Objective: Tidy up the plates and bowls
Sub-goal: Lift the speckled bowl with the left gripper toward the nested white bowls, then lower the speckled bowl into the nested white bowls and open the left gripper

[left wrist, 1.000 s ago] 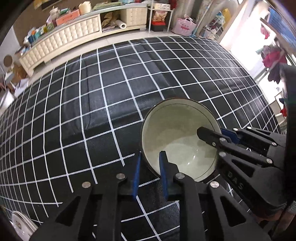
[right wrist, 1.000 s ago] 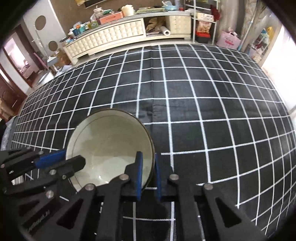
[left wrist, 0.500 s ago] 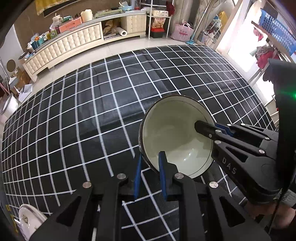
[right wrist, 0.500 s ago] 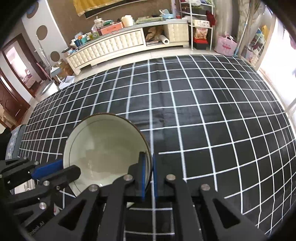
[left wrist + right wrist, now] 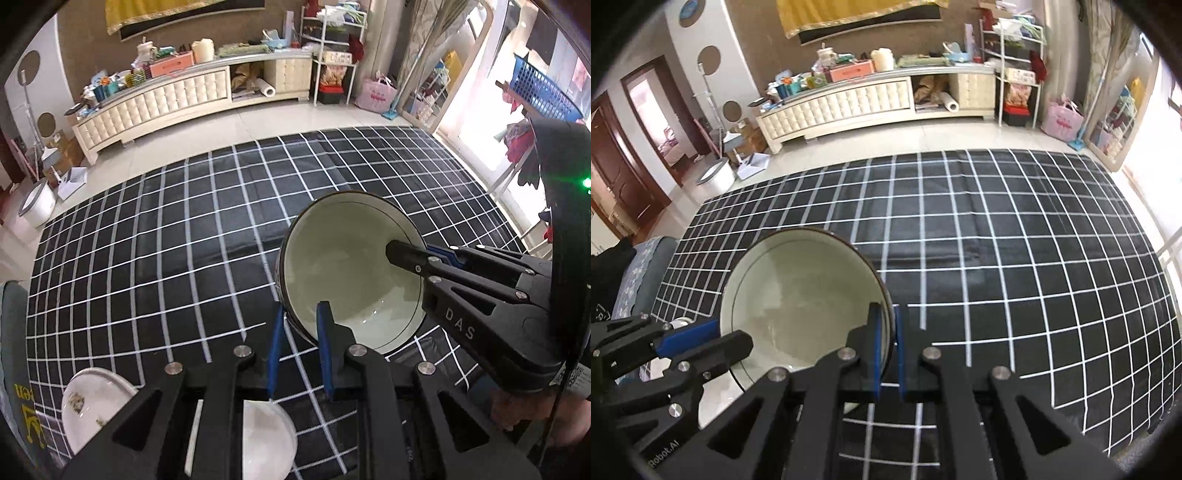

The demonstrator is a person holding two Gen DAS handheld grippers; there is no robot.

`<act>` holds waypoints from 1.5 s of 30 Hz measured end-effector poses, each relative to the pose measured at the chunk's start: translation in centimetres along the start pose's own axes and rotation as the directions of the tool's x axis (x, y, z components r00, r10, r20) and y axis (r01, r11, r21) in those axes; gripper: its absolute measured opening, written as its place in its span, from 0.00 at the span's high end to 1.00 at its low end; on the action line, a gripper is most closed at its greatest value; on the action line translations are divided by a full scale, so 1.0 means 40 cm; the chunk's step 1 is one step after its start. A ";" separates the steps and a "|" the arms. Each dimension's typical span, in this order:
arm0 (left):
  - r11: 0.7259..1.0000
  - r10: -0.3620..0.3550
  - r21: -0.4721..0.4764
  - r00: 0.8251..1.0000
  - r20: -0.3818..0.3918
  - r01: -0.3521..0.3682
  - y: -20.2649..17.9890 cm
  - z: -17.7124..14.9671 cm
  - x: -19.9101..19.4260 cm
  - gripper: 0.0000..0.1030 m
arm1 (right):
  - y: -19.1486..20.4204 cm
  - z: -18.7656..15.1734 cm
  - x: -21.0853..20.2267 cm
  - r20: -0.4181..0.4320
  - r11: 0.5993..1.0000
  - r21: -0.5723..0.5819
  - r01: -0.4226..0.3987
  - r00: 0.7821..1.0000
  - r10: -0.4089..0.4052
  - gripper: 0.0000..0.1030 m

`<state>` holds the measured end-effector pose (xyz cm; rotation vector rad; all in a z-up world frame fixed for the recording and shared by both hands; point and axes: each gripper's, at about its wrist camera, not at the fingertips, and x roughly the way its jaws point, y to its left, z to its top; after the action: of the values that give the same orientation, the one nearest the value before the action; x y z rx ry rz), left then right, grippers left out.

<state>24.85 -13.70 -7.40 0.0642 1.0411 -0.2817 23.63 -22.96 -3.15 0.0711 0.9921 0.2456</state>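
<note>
Table (image 5: pixel 184 240) under black grid cloth fills both views; only the left wrist view shows two white plates (image 5: pixel 92 402) near its front edge. Bowl (image 5: pixel 351 273), lifted above it, tilts, mouth toward the cameras. Left tool (image 5: pixel 299 328) and right tool (image 5: pixel 886 332) each clamp opposite rims.

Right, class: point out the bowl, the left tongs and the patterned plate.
bowl (image 5: pixel 347 273), left wrist view, inner wall.
left tongs (image 5: pixel 299 343), left wrist view, midway between the blue tips, at the bowl's rim.
patterned plate (image 5: pixel 88 402), left wrist view, its face.
</note>
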 end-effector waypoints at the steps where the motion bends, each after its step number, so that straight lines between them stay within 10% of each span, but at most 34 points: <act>1: 1.000 0.003 -0.006 1.000 0.005 -0.003 0.009 -0.008 -0.013 0.84 | 0.013 0.000 -0.005 0.002 1.000 -0.006 -0.003 1.000 0.003 0.91; 45: 0.975 -0.060 -0.217 0.996 -0.061 0.045 0.249 -0.369 -0.095 0.85 | 0.317 -0.194 0.052 -0.161 0.984 -0.181 0.008 0.986 -0.037 0.90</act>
<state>13.25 -0.62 -12.42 -0.1503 1.1360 -0.2141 16.07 -10.58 -6.95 -0.1267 1.1292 0.3229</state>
